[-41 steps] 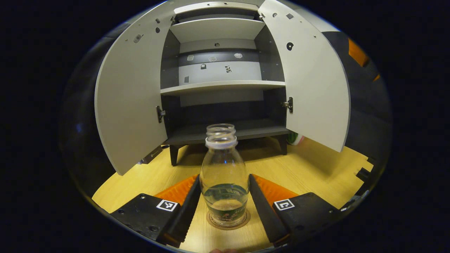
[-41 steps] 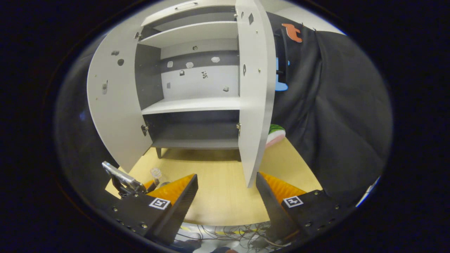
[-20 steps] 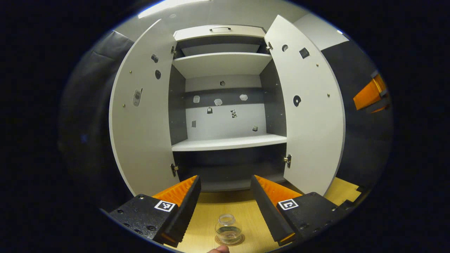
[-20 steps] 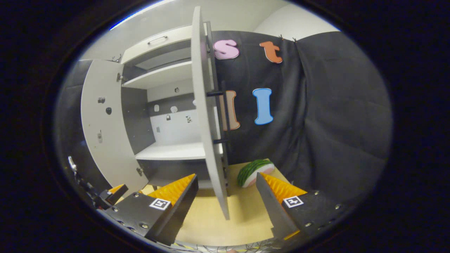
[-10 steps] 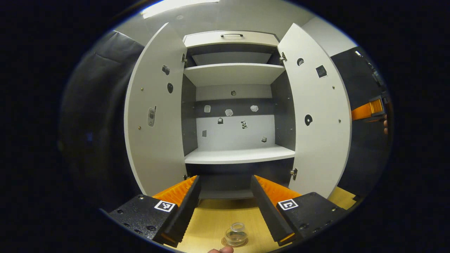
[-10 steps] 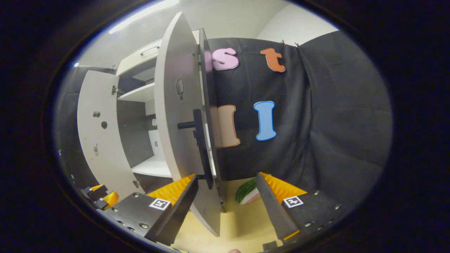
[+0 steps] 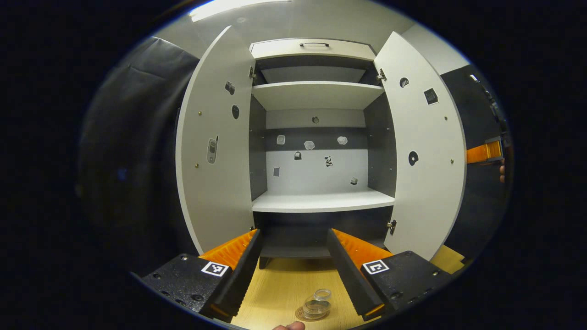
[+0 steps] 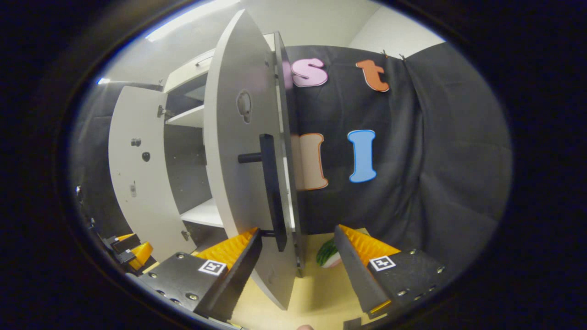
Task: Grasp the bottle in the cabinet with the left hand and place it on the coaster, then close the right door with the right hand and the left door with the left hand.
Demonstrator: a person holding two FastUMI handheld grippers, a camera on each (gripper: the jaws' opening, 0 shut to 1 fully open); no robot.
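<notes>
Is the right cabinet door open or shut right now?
Open. In the left gripper view the grey right cabinet door stands swung outward, leaving the white shelves inside exposed; the right claw sits by its edge.

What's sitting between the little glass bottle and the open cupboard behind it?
Nothing but bare wooden tabletop. In the left gripper view, the bottle stands on its coaster, and the stretch up to the cupboard is plain wood.

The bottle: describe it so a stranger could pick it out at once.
Start at the open white cabinet, then drop to the wooden table in front of it. The bottle stands there on a round coaster: small, clear, uncapped, the one glassy thing on the tabletop.
</notes>
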